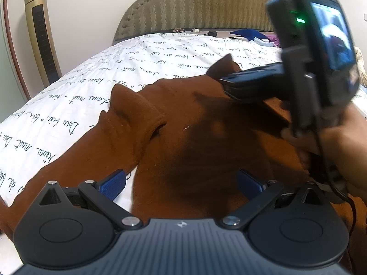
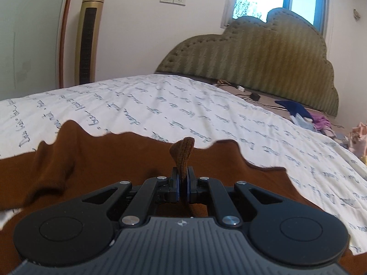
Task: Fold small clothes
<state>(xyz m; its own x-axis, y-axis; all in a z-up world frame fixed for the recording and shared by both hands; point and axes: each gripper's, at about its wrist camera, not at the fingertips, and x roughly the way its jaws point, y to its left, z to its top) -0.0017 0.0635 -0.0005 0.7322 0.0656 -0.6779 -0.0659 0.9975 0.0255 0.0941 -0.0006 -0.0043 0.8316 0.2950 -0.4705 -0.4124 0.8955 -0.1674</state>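
My left gripper [image 1: 181, 184] hangs low with jaws spread wide — nothing between them; my right gripper [image 2: 182, 184] is pinched tight — hand [image 1: 339, 137] wrapped behind.

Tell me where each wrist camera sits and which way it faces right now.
Left wrist: on the left gripper, open, facing the padded green headboard over the brown knit garment; the right gripper and a hand show.
Right wrist: on the right gripper, facing the headboard; it pinches a garment fold.
Shared: garment, script-printed white bedspread, gold tower fan.
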